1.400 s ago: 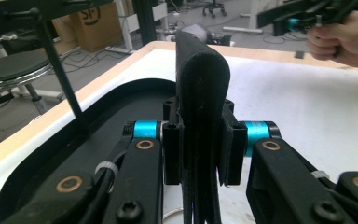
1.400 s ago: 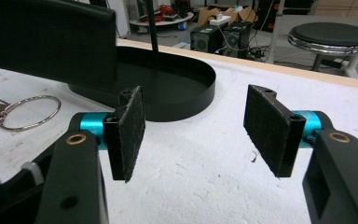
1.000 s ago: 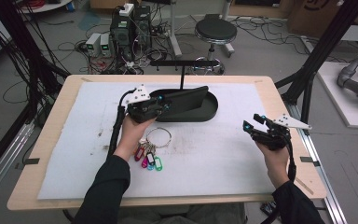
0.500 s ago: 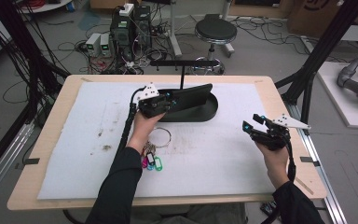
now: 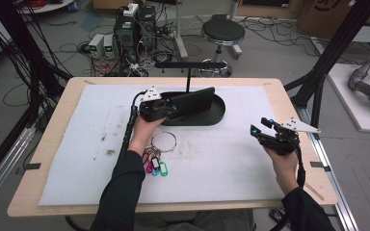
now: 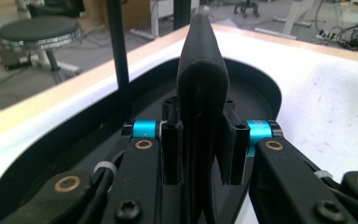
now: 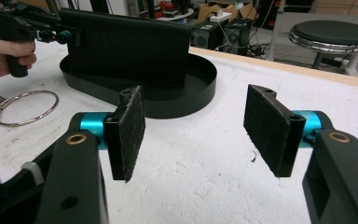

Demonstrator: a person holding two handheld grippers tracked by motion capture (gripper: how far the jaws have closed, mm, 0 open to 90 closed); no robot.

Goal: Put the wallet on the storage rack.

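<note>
table (image 5: 270,96): pale mat over a wood top, across the middle of the high view
tray (image 5: 217,113): black oval dish, upper centre of the high view, with a thin post rising from its far rim
wallet (image 5: 195,100): black folded piece, standing on edge over the tray, upper centre; in the left gripper view its folded spine runs up the middle of the frame
handling: looks light and soft, a felt-like skin that should not slip on the pads; likely to flex if held by one corner, so the folded end is the firmer place to take it, both leaves pinched together
left gripper (image 5: 169,107): clenched on the near end of the wallet, jaws pressed on both faces
left arm: forearm reaches up from lower centre, wrist level, hand wrapped round the grip beside the tray
right gripper (image 5: 261,129): released, pads well apart, nothing between them
right arm: comes in from the lower right, held over bare mat, well apart from the tray, pointing toward it
keys (image 5: 155,161): ring with coloured tags, on the mat just below the left hand
</note>
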